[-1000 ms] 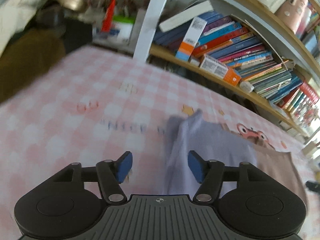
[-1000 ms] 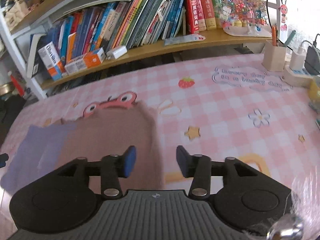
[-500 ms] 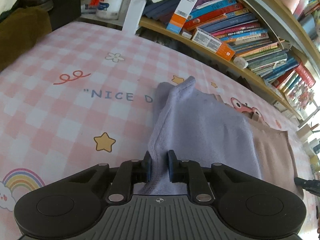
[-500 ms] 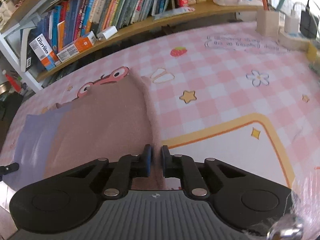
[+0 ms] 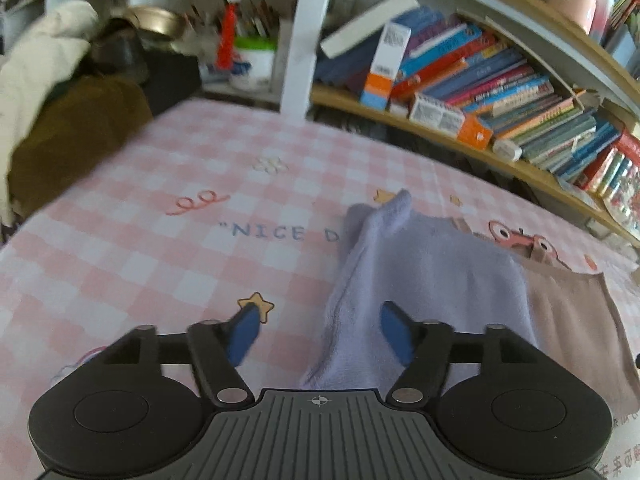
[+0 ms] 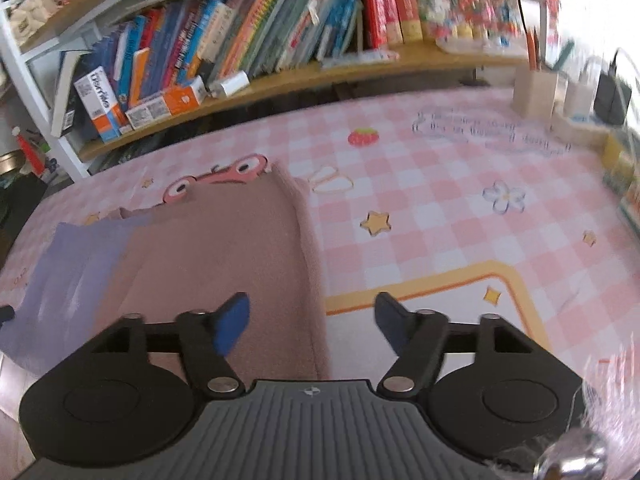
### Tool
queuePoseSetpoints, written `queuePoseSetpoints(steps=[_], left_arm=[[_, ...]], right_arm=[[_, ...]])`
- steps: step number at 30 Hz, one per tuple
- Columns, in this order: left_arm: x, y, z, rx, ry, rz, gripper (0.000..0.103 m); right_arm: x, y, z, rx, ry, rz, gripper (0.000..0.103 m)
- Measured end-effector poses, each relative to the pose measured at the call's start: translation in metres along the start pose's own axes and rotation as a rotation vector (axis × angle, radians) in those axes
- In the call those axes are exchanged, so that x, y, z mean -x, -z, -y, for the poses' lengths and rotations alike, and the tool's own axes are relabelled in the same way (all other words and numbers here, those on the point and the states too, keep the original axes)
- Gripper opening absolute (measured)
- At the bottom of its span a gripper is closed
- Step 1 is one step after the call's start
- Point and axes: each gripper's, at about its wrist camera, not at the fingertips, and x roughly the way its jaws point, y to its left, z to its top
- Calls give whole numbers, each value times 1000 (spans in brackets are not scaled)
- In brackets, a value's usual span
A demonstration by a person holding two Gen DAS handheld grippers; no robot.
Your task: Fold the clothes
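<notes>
Left wrist view: left gripper (image 5: 320,334), jaws apart, empty, over lavender cloth (image 5: 424,276) on pink checked mat (image 5: 160,264). Right gripper (image 6: 312,326), jaws apart, empty, over adjoining brown cloth (image 6: 224,256).

Lavender cloth (image 5: 420,276) near edge hidden behind left gripper (image 5: 318,334) body. Print "NICE D…" (image 5: 280,233) cut off by cloth. Brown cloth (image 6: 224,264) covers the frog print (image 6: 220,176) below its eyes. Far-right shelf stuff (image 6: 472,12) in right view too blurred to ID. Book titles unreadable.
</notes>
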Motion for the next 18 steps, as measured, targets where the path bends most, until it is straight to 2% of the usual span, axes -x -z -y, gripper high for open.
queuePoseSetpoints(steps=[2,7,18], left_arm=[[11,4,4,9,-12,19,74],[34,22,24,26,-36,48,84],[81,87,73,48,-64,23,93]], right_arm=[[9,1,-2,28,-2,21,80],[29,11,0,82,-3,44,98],[61,64,14,194,-83,-43,100]])
